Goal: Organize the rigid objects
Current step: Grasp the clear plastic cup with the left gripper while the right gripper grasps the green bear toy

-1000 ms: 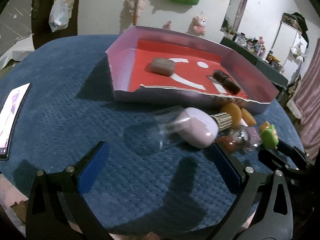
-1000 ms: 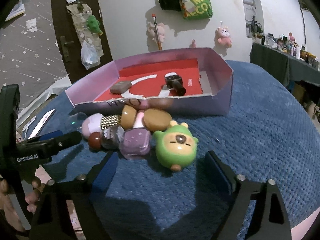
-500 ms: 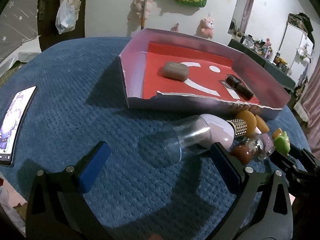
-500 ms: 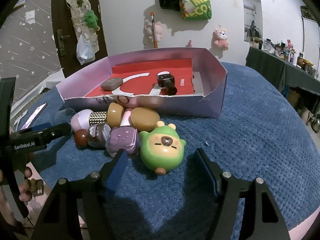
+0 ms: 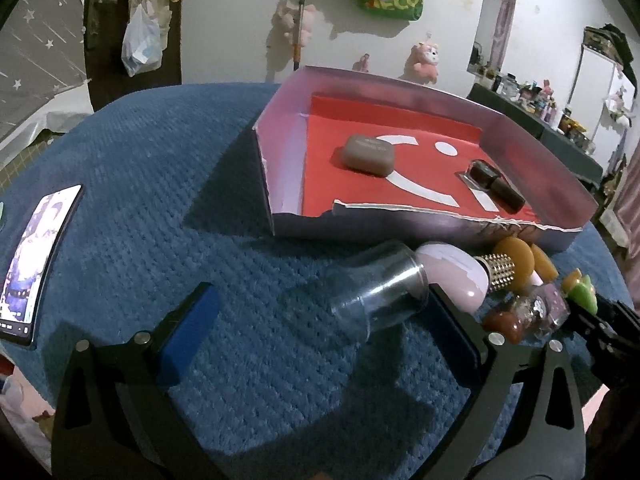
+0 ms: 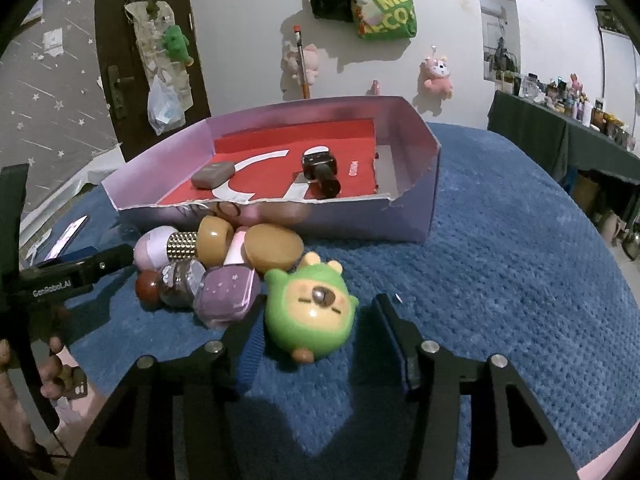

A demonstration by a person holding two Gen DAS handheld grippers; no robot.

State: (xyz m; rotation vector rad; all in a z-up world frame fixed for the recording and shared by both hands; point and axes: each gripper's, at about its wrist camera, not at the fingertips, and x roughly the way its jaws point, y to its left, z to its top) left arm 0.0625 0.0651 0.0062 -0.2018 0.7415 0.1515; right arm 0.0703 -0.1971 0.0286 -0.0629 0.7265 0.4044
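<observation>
On the blue quilted surface [image 6: 500,240], the purple-walled box [image 6: 416,168] with its red floor already holds two items, its torn near wall low enough to clear easily. In front of it a cluster of small objects waits. The right gripper [image 6: 320,350] has just been closing around the green bear toy [image 6: 310,314], pads not yet pressing; the next move, I judge, is finishing the pinch, then lifting over that wall. The left gripper [image 5: 320,324] stands wide open beside the clear cup [image 5: 376,300], open cloth to its left.

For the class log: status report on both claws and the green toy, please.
Left claw open, clear cup between its fingers. Right claw closing round green toy, pads not yet touching. Purple bottle crowds the toy's left.
</observation>
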